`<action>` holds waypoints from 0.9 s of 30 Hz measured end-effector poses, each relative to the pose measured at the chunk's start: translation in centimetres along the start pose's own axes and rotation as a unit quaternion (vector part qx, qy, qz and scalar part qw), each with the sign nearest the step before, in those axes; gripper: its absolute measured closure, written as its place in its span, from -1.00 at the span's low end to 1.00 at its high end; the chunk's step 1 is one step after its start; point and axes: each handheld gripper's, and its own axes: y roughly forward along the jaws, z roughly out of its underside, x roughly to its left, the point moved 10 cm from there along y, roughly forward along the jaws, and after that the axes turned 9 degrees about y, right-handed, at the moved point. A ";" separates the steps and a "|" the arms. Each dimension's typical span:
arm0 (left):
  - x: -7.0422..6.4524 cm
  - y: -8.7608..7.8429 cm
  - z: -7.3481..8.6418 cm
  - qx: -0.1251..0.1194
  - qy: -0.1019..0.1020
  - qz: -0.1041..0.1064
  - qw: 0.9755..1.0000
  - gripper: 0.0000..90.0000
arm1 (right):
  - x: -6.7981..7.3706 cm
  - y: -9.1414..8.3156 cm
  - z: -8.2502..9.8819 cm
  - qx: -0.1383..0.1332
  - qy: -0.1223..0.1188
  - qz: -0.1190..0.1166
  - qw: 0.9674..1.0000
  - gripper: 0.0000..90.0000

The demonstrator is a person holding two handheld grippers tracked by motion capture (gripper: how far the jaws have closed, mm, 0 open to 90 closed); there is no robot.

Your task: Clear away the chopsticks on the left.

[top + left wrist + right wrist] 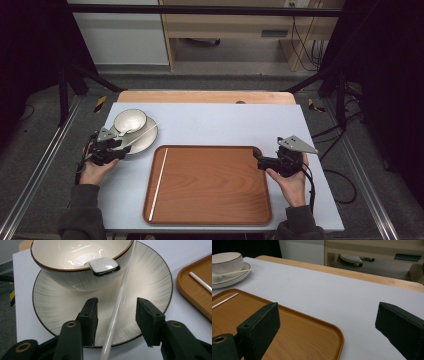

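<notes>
A cream bowl [130, 120] [75, 255] with a brown rim stands on a ribbed plate [145, 140] [50, 297] at the table's left. A white spoon [103, 266] rests in the bowl, its handle over the rim. One white chopstick [142, 134] [118, 307] lies slanted across the plate. My left gripper [122, 145] [116, 317] straddles its near end, with a gap on both sides of the stick. A second chopstick [159, 182] [201, 282] lies along the left side of the wooden tray [207, 185]. My right gripper [257, 159] [329, 325] stands open over the tray's far right corner, nothing between its jaws.
A pale blue mat [220, 125] covers the wooden table. The tray [287, 332] takes up the near middle. The bowl [227, 262] and plate [227, 280] sit far off in the right gripper view. Black frame bars and cables surround the table.
</notes>
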 end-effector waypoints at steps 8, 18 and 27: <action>0.1 1.3 0.1 -0.004 0.002 -0.001 1.000 0.55 | 0.0 0.1 0.2 0.004 -0.002 0.000 1.000 -0.87; -0.8 1.2 -0.1 -0.005 0.011 0.020 1.000 0.79 | 0.0 0.2 0.3 0.006 -0.004 0.001 1.000 -0.87; -2.0 0.3 -0.7 -0.008 0.007 0.032 0.999 0.87 | -0.1 0.2 0.2 0.004 -0.002 0.001 1.000 -0.87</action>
